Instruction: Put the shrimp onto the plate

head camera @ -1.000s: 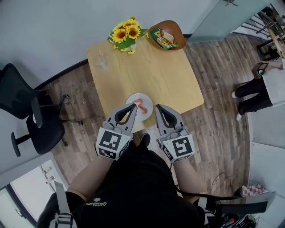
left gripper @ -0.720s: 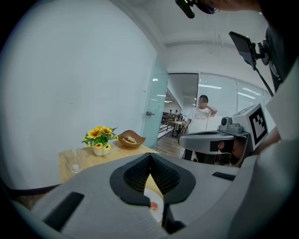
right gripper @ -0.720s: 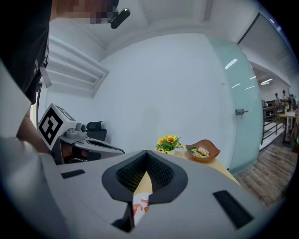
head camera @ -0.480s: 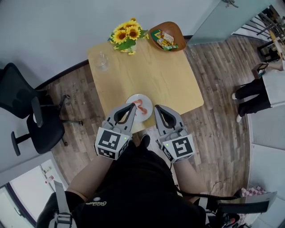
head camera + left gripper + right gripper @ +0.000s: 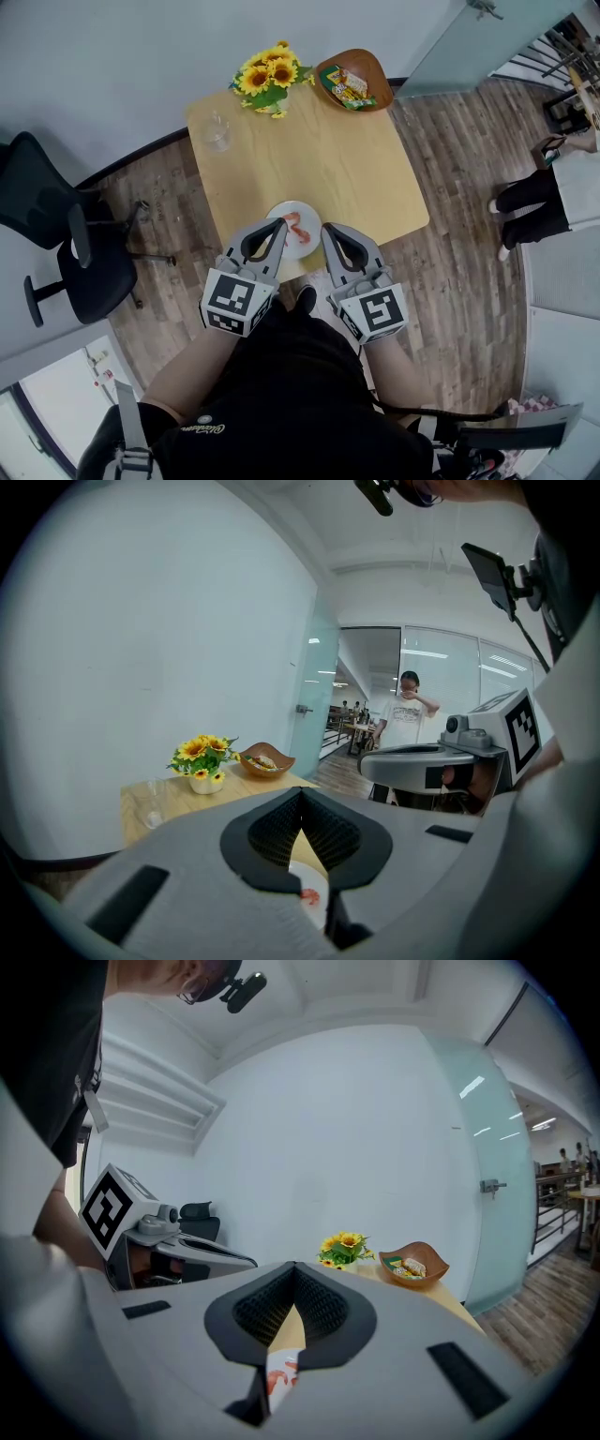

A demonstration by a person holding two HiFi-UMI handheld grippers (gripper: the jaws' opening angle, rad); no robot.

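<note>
Shrimp [image 5: 296, 225] lay on plate [image 5: 280, 213], table's [image 5: 309, 150] near edge, unmoved vs 1 s ago; L tool [image 5: 280, 223], R tool [image 5: 328, 229] closed, empty. Task prob. done.

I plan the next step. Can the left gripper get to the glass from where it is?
Probably yes: only bare table lies between the left gripper and the glass. The flowers stand apart from it. The shut jaws must open first.

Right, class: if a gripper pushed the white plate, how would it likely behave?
The plate looks shallow and rigid, so it would probably slide on the smooth table rather than tip. It sits near the front edge, so a pull could drop it. The loose shrimp might shift.
</note>
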